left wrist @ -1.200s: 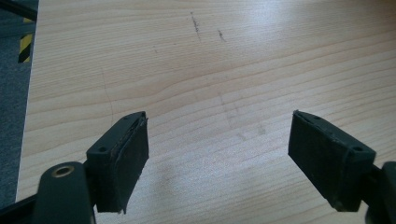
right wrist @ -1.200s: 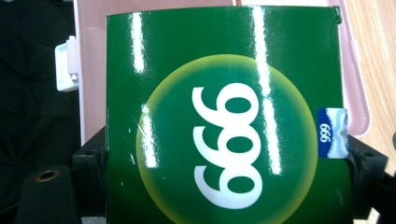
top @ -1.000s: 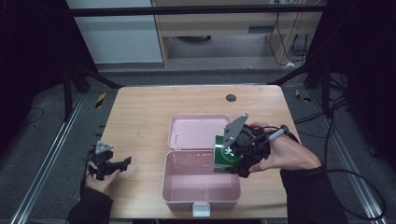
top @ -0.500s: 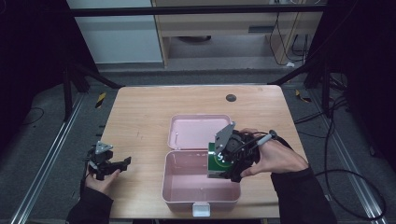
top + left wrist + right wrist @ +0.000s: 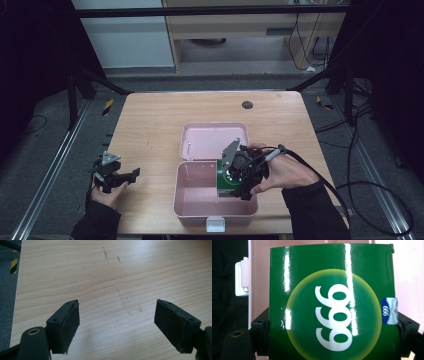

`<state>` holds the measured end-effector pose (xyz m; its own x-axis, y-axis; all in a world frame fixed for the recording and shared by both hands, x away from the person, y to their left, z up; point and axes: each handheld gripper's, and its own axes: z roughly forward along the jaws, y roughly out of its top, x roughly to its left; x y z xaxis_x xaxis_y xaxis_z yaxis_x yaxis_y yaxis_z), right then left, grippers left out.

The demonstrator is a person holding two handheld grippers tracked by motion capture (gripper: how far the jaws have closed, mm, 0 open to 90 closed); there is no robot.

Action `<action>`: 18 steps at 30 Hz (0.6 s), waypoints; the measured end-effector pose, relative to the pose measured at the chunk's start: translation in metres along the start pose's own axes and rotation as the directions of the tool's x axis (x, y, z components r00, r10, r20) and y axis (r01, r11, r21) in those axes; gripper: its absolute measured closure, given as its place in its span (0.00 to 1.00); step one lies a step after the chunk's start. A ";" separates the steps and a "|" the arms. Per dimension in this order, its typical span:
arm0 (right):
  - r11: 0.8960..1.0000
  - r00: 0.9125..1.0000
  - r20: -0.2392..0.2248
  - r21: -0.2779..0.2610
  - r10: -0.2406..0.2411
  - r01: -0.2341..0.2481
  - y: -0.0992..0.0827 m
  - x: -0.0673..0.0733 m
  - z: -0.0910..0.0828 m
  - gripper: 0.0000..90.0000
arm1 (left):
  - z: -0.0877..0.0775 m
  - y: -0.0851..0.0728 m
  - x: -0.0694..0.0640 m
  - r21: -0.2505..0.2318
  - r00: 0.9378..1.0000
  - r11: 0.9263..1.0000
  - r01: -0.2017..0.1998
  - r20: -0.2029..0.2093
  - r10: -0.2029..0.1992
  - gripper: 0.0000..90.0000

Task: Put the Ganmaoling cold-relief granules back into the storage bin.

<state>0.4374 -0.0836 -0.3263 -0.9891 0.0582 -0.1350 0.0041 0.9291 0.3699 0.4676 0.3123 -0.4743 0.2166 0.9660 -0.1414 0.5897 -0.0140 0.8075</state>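
1. Pale wood tabletop [image 5: 150, 125] stands on a dark floor, with a small dark round spot [image 5: 247, 105] near its far edge, well beyond both tongs.
2. Right tongs [image 5: 235, 187] are clamped on a green box [image 5: 223, 181]; in the right gripper view the box [image 5: 332, 302] sits squarely between the two black jaws, its glossy face showing a yellow-green disc with white digits that read 666 or 999, depending on which way up it is meant.
3. A small blue and white sticker [image 5: 389, 310] sits on the box's edge, touching the jaw on that side.
4. A pink case [image 5: 215, 200] lies open under the right tongs, its lid [image 5: 212, 141] flat on the wood just beyond them; the green box hangs over the case's tray, though whether it touches the bottom is hard to judge.
5. A white latch [image 5: 215, 224] sits on the near wall of the case, on the person's side of the right tongs.
6. Left tongs [image 5: 131, 175] are held in a hand [image 5: 107, 192] at the tabletop's near left corner, well apart from the case.
7. Their jaws are spread wide, with bare wood grain [image 5: 117, 290] between and ahead of them.
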 end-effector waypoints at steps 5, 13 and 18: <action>1.000 1.000 -0.012 -0.003 -0.001 0.001 -0.001 0.001 0.006 0.18 | 0.000 0.000 0.000 -0.002 1.000 1.000 0.001 0.001 -0.001 0.22; 1.000 1.000 -0.023 0.005 0.004 -0.003 -0.006 0.002 0.013 0.18 | 0.000 0.000 0.000 -0.005 1.000 1.000 0.002 0.001 -0.002 0.22; 1.000 0.999 -0.035 -0.010 0.026 -0.027 -0.011 0.000 0.018 0.18 | -0.001 0.000 0.001 -0.001 1.000 1.000 0.002 0.000 -0.002 0.22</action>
<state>0.4396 -0.0874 -0.3474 -0.9932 0.0698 -0.0929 0.0292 0.9236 0.3822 0.4675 0.3135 -0.4741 0.2151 0.9661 -0.1428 0.5890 -0.0117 0.8081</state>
